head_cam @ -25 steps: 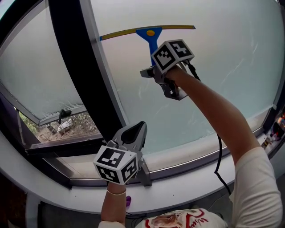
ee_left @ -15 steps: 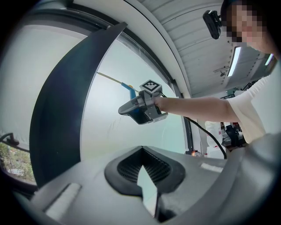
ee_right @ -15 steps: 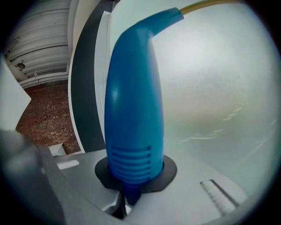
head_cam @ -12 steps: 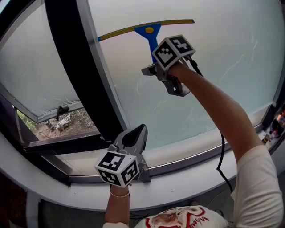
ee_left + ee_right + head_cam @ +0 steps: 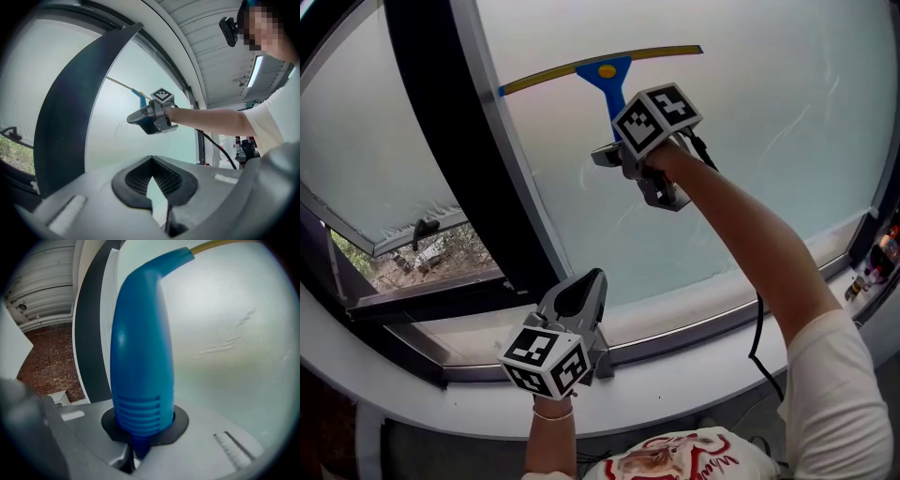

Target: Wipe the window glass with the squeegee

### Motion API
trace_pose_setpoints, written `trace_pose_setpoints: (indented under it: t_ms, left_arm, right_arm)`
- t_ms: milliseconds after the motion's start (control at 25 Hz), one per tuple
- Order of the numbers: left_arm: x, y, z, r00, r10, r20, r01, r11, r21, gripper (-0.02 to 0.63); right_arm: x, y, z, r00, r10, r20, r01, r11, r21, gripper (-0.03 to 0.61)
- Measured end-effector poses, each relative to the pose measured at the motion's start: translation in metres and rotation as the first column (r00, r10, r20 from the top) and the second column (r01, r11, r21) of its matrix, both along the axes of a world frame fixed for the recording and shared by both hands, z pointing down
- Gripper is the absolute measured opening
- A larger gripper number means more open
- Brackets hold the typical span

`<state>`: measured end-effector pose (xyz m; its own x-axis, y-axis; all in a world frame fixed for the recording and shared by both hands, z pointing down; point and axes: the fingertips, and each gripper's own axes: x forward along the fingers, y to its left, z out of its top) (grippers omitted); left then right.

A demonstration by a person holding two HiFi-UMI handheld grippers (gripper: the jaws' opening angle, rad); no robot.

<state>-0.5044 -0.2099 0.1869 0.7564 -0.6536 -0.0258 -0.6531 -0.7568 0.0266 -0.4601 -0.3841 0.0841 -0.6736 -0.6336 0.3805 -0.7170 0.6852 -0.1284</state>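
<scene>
The squeegee (image 5: 605, 70) has a blue handle and a long yellow blade, and the blade lies against the frosted window glass (image 5: 750, 122) near the top. My right gripper (image 5: 623, 141) is shut on the blue handle (image 5: 140, 357), reaching up at arm's length. From the left gripper view, the squeegee (image 5: 136, 92) and the right gripper (image 5: 140, 119) show against the pane. My left gripper (image 5: 581, 295) hangs low by the sill with its jaws shut and nothing between them (image 5: 152, 187). A few faint streaks mark the glass under the blade.
A wide black frame post (image 5: 459, 159) borders the pane on the left. Beyond it a lower pane with a latch handle (image 5: 422, 230) is tilted open to the outside. A white sill (image 5: 694, 366) runs below. A black cable (image 5: 757, 328) hangs from the right gripper.
The squeegee and my right gripper have shifted slightly left on the glass. My left gripper has sunk a little lower by the sill, still shut.
</scene>
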Motion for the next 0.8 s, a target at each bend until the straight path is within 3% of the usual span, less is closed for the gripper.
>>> trace_pose_setpoints:
  t_ms: [800]
  left_arm:
    - [-0.005, -0.006, 0.016, 1.0, -0.023, -0.005, 0.023, 0.999, -0.028, 0.0]
  right_arm:
    - [-0.008, 0.002, 0.039, 0.999, 0.006, 0.04, -0.006, 1.0, -0.014, 0.039]
